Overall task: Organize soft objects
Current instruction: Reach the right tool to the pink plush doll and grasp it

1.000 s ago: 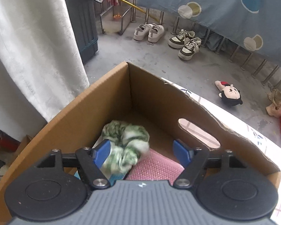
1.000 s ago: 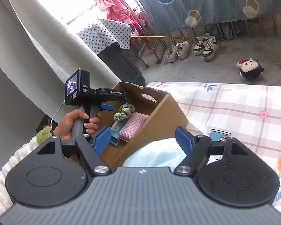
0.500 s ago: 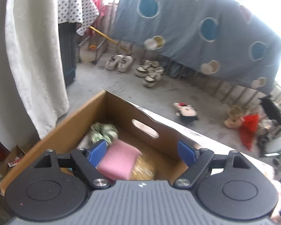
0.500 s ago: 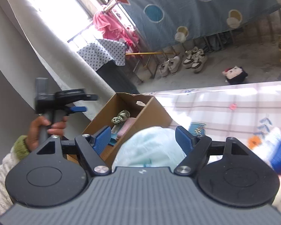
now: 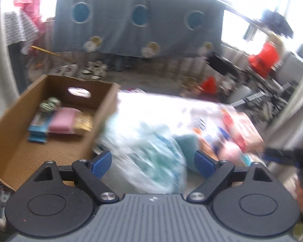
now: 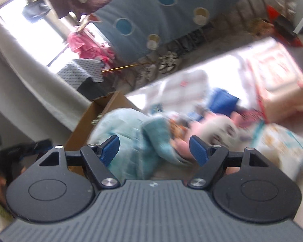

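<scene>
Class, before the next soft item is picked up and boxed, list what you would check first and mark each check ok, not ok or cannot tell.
1. Left gripper empty, jaws opening: ok.
2. Right gripper open, pads not pressing anything: ok.
3. Cardboard box has bare floor left: ok.
4. Pink pad and green scrunchie inside the box: ok.
5. Pale blue bundle outside the box, in front of both grippers: ok.
6. Picture sharp enough to aim: not ok, blurred.

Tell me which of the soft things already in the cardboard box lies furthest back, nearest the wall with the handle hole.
The green-and-white scrunchie. It sits close under the handle hole of the brown cardboard box; the pink folded cloth and the yellowish item lie nearer the camera.
</scene>
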Motion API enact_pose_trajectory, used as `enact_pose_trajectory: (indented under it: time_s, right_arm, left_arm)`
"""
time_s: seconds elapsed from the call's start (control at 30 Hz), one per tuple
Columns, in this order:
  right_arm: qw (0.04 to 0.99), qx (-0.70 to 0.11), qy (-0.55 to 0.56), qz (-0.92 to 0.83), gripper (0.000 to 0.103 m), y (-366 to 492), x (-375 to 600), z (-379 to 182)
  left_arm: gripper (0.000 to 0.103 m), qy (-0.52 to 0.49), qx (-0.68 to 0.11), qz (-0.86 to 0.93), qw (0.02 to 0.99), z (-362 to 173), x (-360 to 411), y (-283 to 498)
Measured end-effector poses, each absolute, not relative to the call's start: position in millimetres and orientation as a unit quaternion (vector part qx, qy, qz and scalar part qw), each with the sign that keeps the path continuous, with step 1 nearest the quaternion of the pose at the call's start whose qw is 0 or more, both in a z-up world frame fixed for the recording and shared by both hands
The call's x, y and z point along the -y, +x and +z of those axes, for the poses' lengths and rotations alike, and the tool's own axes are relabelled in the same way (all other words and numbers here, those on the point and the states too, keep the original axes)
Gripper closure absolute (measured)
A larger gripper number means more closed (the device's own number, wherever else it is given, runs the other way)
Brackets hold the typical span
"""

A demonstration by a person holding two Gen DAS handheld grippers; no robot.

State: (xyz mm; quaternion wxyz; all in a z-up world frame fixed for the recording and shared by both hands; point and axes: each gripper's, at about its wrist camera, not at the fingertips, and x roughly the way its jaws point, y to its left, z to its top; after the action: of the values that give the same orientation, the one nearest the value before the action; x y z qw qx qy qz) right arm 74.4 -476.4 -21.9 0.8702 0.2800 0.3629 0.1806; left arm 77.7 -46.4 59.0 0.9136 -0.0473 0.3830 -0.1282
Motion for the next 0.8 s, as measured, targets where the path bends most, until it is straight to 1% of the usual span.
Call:
enact_pose_trajectory:
  time_s: [0.1, 0.2, 0.4, 0.5, 0.53, 0.57, 0.67, 0.8]
  right_arm:
    - [0.867, -0.375, 0.284, 0.166, 0.026, 77, 481, -40]
    - [0.863, -0.393, 0.270, 0.165, 0.021, 91, 477, -54]
    - [0.872, -0.419, 0.205, 0.150, 0.015, 147, 456, -60]
    - [0.877, -0.428, 0.167, 0.139, 0.014, 169, 446, -67]
    - [0.878, -0.431, 0.156, 0.136, 0.014, 177, 443, -69]
    - [0.879, -0.435, 0.143, 0.135, 0.014, 184, 440, -72]
    - [0.877, -0.449, 0.088, 0.144, 0.014, 204, 427, -78]
    - [0.862, -0.481, 0.005, 0.158, 0.014, 217, 402, -92]
  left_arm:
    - [0.013, -0.030, -0.389, -0.164, 0.906, 36, 79, 60]
    - [0.014, -0.006, -0.385, -0.183, 0.905, 16, 107, 48]
    - [0.014, 0.088, -0.380, -0.187, 0.901, -23, 162, 28]
    - [0.020, 0.116, -0.401, -0.186, 0.890, -46, 178, 26]
    - [0.024, 0.119, -0.411, -0.186, 0.885, -54, 180, 27]
    - [0.029, 0.118, -0.420, -0.185, 0.880, -60, 181, 28]
    - [0.036, 0.098, -0.441, -0.179, 0.874, -73, 173, 30]
    - [0.038, 0.081, -0.451, -0.165, 0.873, -77, 160, 31]
